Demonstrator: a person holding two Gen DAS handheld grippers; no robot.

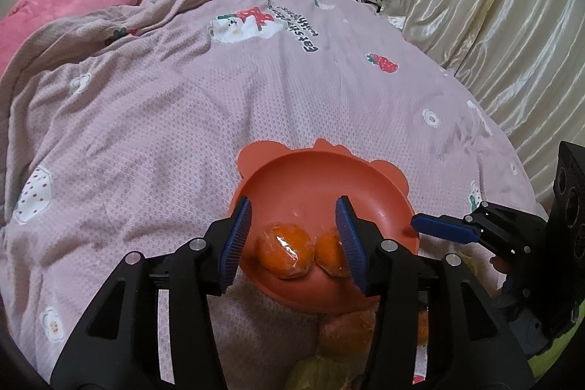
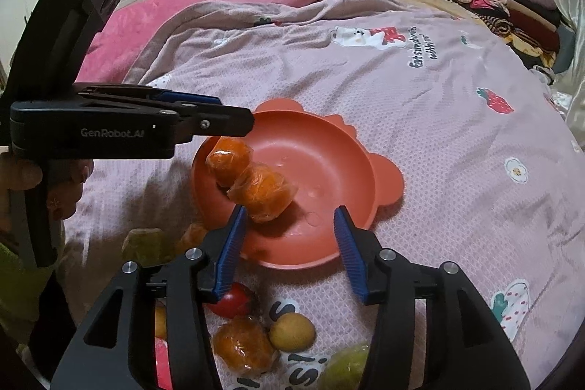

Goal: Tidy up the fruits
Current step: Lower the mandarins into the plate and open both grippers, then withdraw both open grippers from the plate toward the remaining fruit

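The pale pink quilted bed cover (image 2: 420,141) is soft and uneven, so the coral bear-eared plastic bowl (image 2: 329,170) could tip. Two film-wrapped oranges (image 2: 261,192) sit at its nine o'clock side — they may roll out. Left tongs (image 1: 294,236) and right tongs (image 2: 289,243) gape, gripping nothing — a snagged wrapper could drag fruit along.

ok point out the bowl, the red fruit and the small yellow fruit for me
bowl (image 2: 329,163): right wrist view, bare inner floor.
red fruit (image 2: 236,304): right wrist view, its shiny top, below the left finger.
yellow fruit (image 2: 291,331): right wrist view, middle of its skin.
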